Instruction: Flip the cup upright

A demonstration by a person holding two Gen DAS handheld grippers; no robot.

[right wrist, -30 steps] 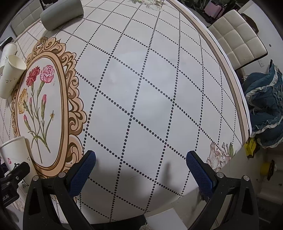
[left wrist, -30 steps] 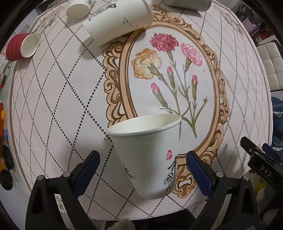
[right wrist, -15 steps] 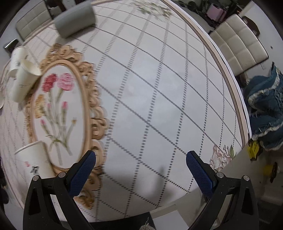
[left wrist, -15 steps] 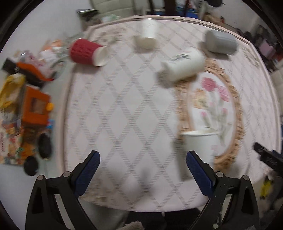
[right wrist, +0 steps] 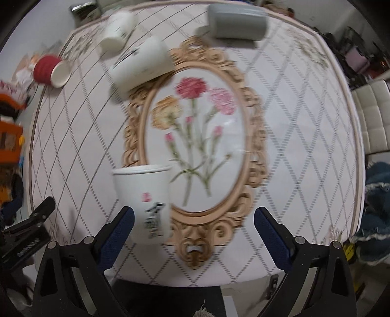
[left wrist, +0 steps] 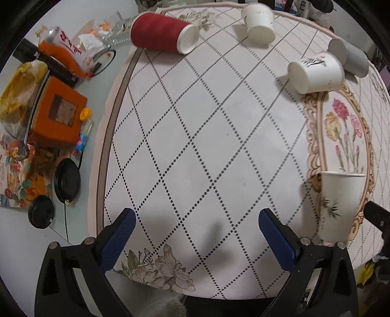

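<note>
A white paper cup with ink print (left wrist: 338,204) (right wrist: 146,202) stands upright near the table's front edge, by the oval flower frame. A second white printed cup (left wrist: 316,73) (right wrist: 141,65) lies on its side further back. A red ribbed cup (left wrist: 163,36) (right wrist: 50,70), a small white cup (left wrist: 258,23) (right wrist: 117,30) and a grey cup (left wrist: 348,58) (right wrist: 236,22) also lie on their sides. My left gripper (left wrist: 197,231) is open and empty, left of the upright cup. My right gripper (right wrist: 193,228) is open and empty, with the upright cup by its left finger.
The round table (left wrist: 195,136) carries a diamond-dotted cloth with a gold oval frame (right wrist: 195,126). Left of the table lie an orange box (left wrist: 56,114), bags and black discs (left wrist: 67,180). A white chair (right wrist: 375,117) and blue cloth (right wrist: 375,207) stand to the right.
My left gripper has pulled back and swung left from around the upright cup, which stays standing. My right gripper has swung left to face the flower frame and the cups.
</note>
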